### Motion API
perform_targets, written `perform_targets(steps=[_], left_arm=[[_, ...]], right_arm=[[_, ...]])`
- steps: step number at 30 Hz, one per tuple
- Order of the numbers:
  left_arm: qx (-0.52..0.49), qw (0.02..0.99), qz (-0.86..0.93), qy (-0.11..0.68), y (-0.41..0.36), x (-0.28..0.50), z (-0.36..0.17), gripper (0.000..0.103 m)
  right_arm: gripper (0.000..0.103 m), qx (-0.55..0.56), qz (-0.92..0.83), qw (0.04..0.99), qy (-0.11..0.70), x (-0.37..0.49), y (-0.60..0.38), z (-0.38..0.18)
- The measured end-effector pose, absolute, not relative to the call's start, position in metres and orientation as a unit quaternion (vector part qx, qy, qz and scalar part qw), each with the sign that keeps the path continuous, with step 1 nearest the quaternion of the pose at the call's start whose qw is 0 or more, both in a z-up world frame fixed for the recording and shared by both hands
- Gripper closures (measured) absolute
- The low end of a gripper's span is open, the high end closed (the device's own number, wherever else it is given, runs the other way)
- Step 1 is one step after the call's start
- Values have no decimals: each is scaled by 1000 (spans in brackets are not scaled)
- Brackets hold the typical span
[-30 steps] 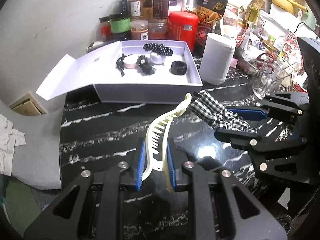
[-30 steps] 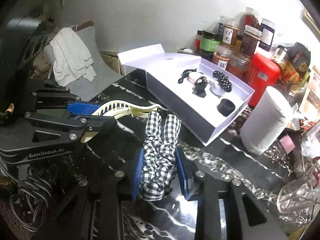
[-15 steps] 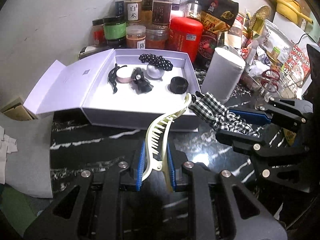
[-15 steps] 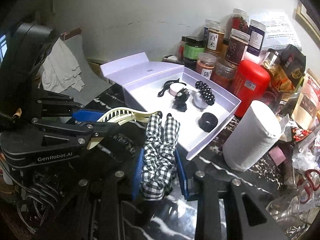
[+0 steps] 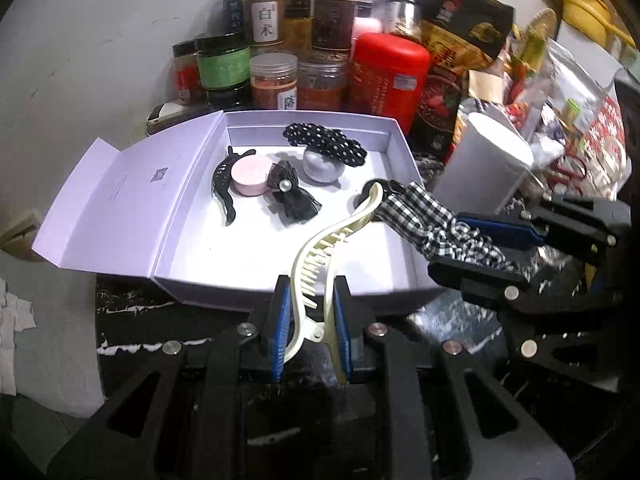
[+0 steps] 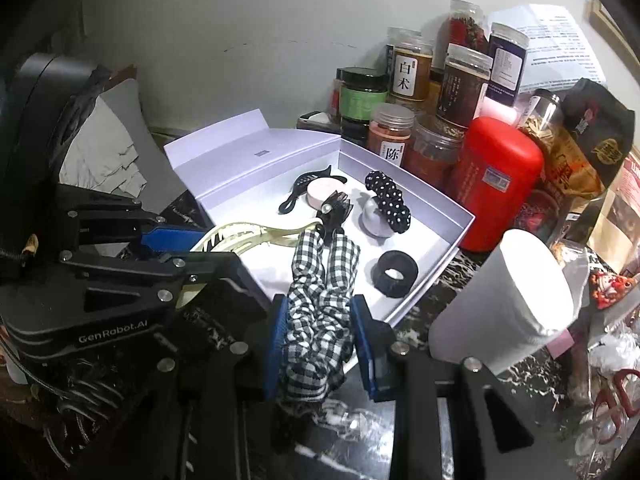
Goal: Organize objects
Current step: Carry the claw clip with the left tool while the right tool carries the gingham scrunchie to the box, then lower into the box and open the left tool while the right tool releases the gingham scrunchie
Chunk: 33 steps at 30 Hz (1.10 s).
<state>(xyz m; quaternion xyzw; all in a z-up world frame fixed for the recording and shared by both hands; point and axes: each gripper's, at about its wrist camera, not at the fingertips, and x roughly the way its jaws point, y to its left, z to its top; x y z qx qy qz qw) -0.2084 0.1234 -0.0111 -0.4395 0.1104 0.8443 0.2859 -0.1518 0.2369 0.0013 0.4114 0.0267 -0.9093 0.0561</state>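
Cream plastic hair clip (image 5: 320, 256) is clamped at its hinge end between the blue pads of the left gripper (image 5: 310, 334), its toothed tip reaching out over the front wall of an open lilac box (image 5: 280, 292). Beside it, the right gripper (image 6: 318, 344) has its fingers pressed on a black-and-white checked scrunchie (image 6: 320, 300), whose far end also hangs over the box; the cloth's lower end is lost in shadow under the fingers.

Inside the box lie a black claw clip (image 5: 224, 184), a pink round case (image 5: 250, 176), a black bow (image 5: 294, 196), a silver round case (image 5: 322, 166), a black polka-dot scrunchie (image 5: 326, 144) and a black ring-shaped band (image 6: 396, 272). In the left wrist view the cream clip hides most of that band. The bow partly covers the pink case.

Black marble with white veins forms the counter (image 5: 132, 332), largely covered by the gripper bodies. Behind the box, against a pale wall, stand spice jars (image 6: 412, 68), a red canister (image 6: 496, 180) and a white paper roll (image 6: 508, 300). Packets at the far right edge are blurred and cut off by the lens rim.
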Motion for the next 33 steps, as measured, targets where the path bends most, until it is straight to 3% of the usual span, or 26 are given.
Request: perform_targets(steps=[21, 33], left_arm=[[-439, 239, 860, 101, 133, -294, -13, 84], [-416, 234, 873, 101, 144, -331, 1, 84]], right_arm=[[71, 396, -917, 31, 28, -227, 254, 8], [71, 402, -915, 18, -29, -279, 280, 0]])
